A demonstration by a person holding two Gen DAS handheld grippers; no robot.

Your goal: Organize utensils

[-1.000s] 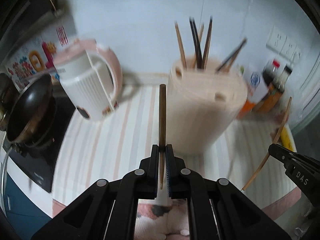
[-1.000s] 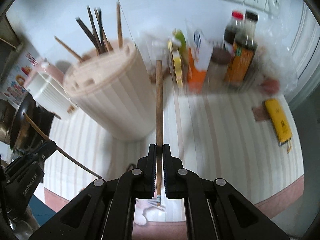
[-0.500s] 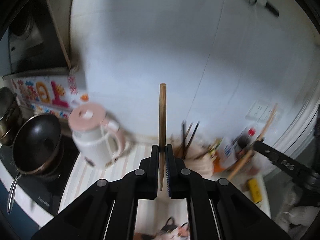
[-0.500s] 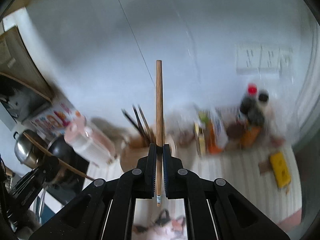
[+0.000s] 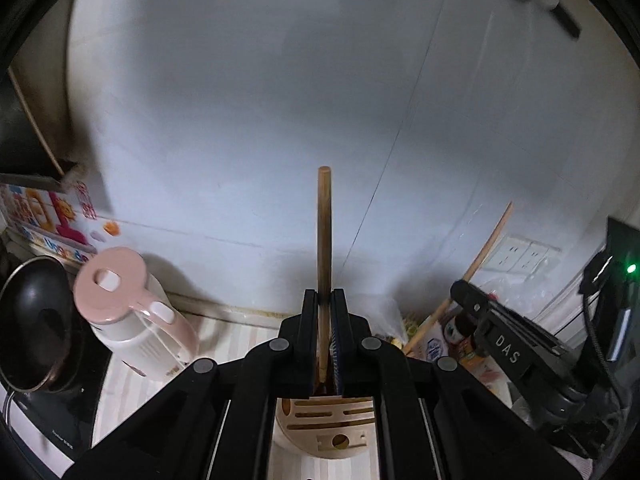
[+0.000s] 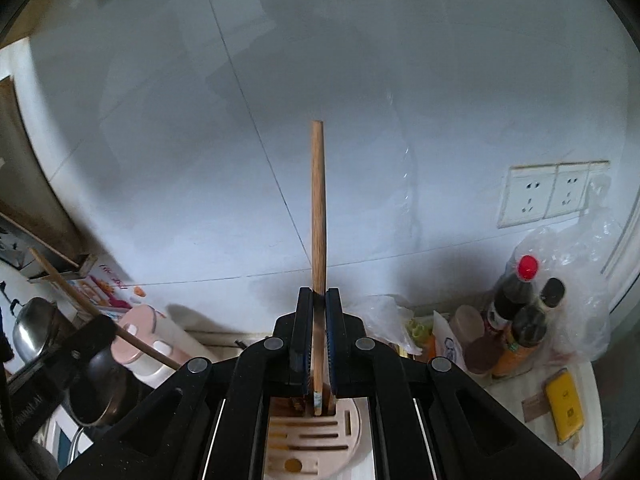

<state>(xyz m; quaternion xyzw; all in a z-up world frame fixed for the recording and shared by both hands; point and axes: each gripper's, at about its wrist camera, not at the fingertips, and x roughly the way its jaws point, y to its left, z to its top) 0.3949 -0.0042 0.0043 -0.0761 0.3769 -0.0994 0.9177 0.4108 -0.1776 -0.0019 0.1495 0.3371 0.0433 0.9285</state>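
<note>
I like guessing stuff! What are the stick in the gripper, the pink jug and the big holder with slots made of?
Chopstick in the right gripper: probably wood or bamboo, brown and matte with faint streaky grain.
Pink jug: looks like smooth plastic, softly shiny on lid and handle.
Slotted holder: pale beige, matte; possibly plastic or light wood, hard to tell.

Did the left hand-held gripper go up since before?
Yes. The left hand-held gripper rose: the utensil holder, earlier ahead and filling the view, now sits low beneath its jaws.
</note>
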